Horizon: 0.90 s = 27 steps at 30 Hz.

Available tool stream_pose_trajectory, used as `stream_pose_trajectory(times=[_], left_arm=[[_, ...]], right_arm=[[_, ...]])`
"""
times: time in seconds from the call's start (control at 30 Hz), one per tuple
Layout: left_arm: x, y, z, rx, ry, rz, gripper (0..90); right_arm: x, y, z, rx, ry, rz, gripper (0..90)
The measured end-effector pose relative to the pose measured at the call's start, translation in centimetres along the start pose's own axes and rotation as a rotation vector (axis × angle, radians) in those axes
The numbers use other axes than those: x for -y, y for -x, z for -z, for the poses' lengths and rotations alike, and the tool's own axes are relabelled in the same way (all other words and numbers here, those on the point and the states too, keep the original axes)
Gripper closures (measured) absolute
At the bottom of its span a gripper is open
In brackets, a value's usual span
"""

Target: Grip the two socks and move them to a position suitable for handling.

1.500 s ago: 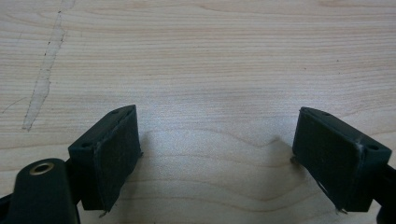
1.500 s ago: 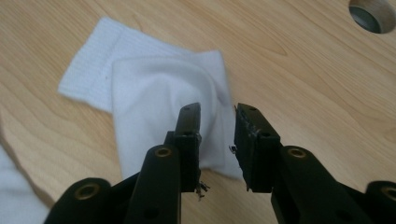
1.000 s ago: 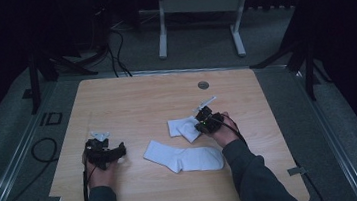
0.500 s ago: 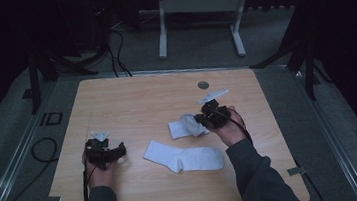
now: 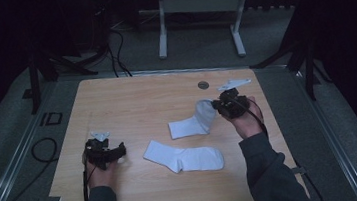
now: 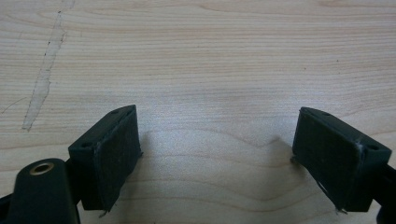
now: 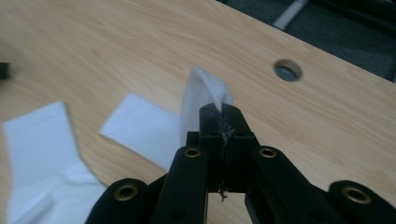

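1. Up at the right side of the tabletop [image 5: 130, 95], the right gripper [image 5: 222, 105] has its fingers pressed together on one end of a white sock [image 5: 191, 124].
2. From the right gripper view, the sock [image 7: 201, 93] rises as a folded peak straight out of the shut fingers [image 7: 212, 123], and its other end lies flat on the wood.
3. Seen in the high view, the pinched end is raised off the tabletop, while the rest trails down and left to rest on it.
4. Nearer the person lies a second sock [image 5: 185, 157], flat, bent at the heel, just beside the first and apart from both grippers.
5. That second sock [image 7: 42, 154] fills the lower left of the right gripper view.
6. Over at the left, the left gripper [image 5: 105, 152] sits low by the tabletop, well apart from both socks.
7. Its fingers [image 6: 109, 154] are spread wide in the left gripper view, with bare wood [image 6: 210, 70] between them.
8. Behind the right gripper, a round hole [image 5: 203, 85] marks the tabletop near its far edge.
9. Beyond the tabletop, a grey frame [image 5: 197, 8] stands on the dark floor.
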<state>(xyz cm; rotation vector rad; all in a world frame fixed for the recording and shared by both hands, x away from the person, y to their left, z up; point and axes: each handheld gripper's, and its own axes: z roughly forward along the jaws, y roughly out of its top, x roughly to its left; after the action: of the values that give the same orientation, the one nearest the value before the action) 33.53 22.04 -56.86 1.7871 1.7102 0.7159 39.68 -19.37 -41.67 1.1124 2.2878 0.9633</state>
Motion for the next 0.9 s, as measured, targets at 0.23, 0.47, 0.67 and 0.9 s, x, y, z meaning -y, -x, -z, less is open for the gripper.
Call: stream_pose_trajectory(times=[0.23, 0.47, 0.67, 0.9], left_arm=[[0.0, 0.0, 0.0, 0.000, -0.003, -0.002, 14.9], [0.0, 0.0, 0.0, 0.001, -0.002, -0.001, 14.9], [0.0, 0.0, 0.0, 0.000, -0.003, -0.002, 14.9], [0.0, 0.0, 0.0, 0.000, -0.002, -0.002, 14.9]], right_arm=[[3.1, 4.0, -0.3, 0.068, -0.074, -0.084, 88.5], [6.5, 6.5, -1.0, 0.088, -0.141, -0.157, 88.4], [9.6, 6.9, -0.4, 0.081, -0.166, -0.192, 88.2], [12.5, 7.2, 0.4, 0.115, -0.245, -0.183, 74.5]])
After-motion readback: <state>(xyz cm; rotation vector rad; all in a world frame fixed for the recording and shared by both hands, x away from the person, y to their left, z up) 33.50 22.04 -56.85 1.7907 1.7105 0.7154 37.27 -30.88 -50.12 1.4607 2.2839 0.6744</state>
